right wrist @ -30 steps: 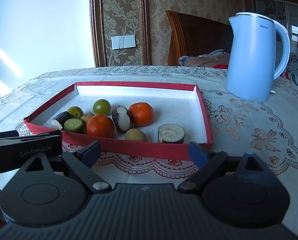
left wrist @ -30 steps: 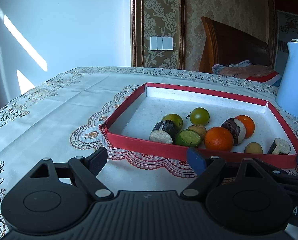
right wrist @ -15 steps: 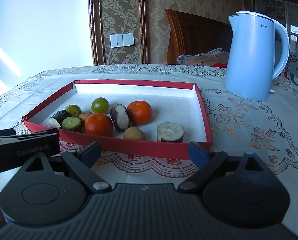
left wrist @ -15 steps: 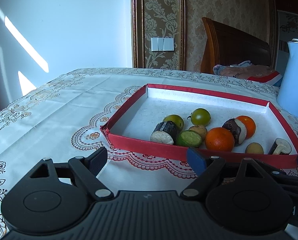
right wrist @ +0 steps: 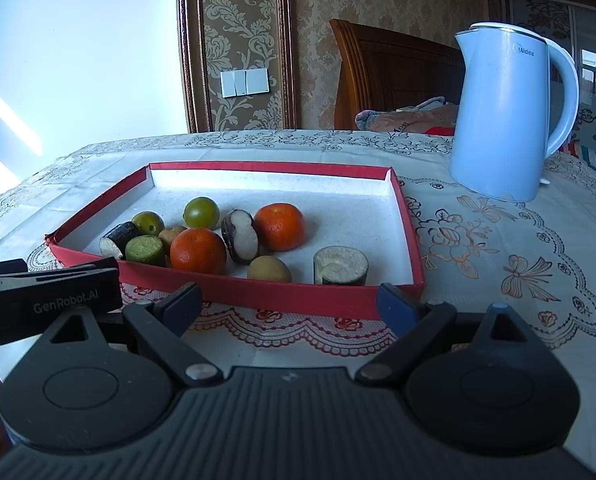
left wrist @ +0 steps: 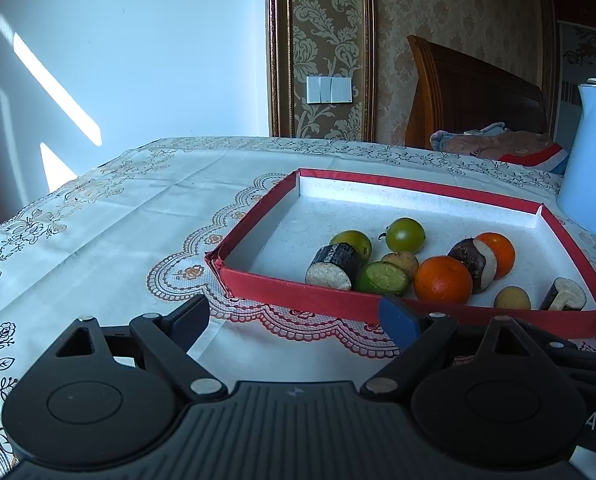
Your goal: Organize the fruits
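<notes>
The fruits lay inside a shallow red-walled cardboard tray [right wrist: 226,290] with a white grainy floor, bunched toward its near left part: two round orange mandarins [right wrist: 198,251], two green round fruits [right wrist: 201,212], two small tan ones [right wrist: 269,269], a green cut cylinder [right wrist: 145,250], and three dark-skinned cut pieces with pale flesh [right wrist: 340,265]. Most touched or nearly touched one another, while the piece at the near right stood a little apart. The far half of the tray floor was bare. Such a loose heap would fit fruits gathered into the tray as well as fruits waiting to be sorted out of it; the pictures did not settle which.

The tray sat on the surface, covered by a white lace-printed tablecloth [left wrist: 138,208]. A pale blue electric kettle [right wrist: 501,120] stood well apart to the right, clear of any reach toward the tray.

Both grippers hung just short of the tray's near wall, low and level. The left gripper [left wrist: 298,316] had its fingers spread wide with nothing between them; the right gripper [right wrist: 290,300] was likewise wide apart and empty, probably so that either could close on a fruit.
</notes>
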Demonstrator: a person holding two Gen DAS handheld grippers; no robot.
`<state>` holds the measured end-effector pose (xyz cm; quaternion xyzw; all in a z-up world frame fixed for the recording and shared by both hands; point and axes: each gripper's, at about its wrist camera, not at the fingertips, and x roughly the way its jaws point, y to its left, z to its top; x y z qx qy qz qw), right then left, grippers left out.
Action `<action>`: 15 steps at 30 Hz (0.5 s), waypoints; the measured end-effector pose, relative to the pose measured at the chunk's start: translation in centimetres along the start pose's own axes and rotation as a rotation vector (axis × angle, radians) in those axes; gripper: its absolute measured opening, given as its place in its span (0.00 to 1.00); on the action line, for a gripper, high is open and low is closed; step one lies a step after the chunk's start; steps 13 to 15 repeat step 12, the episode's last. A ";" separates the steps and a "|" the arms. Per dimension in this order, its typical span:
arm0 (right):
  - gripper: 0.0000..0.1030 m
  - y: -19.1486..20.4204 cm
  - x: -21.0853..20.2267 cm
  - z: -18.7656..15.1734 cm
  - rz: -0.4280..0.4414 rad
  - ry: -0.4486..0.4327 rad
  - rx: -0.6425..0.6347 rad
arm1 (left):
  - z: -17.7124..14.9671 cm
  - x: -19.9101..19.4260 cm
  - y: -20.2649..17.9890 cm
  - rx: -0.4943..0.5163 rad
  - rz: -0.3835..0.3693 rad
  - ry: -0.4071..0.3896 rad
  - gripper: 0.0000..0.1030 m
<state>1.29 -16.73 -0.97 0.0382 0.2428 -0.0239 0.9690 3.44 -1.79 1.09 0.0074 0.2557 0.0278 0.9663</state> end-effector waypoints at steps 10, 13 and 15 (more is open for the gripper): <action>0.91 0.0 0.0 0.0 0.000 0.001 0.001 | 0.0 -0.1 0.1 -0.001 -0.002 -0.001 0.89; 0.91 0.0 0.0 0.0 -0.001 0.002 0.002 | 0.0 -0.1 0.1 0.000 -0.001 -0.002 0.89; 0.91 0.0 0.0 0.0 -0.001 0.002 0.002 | 0.0 -0.1 0.1 0.000 -0.001 -0.002 0.89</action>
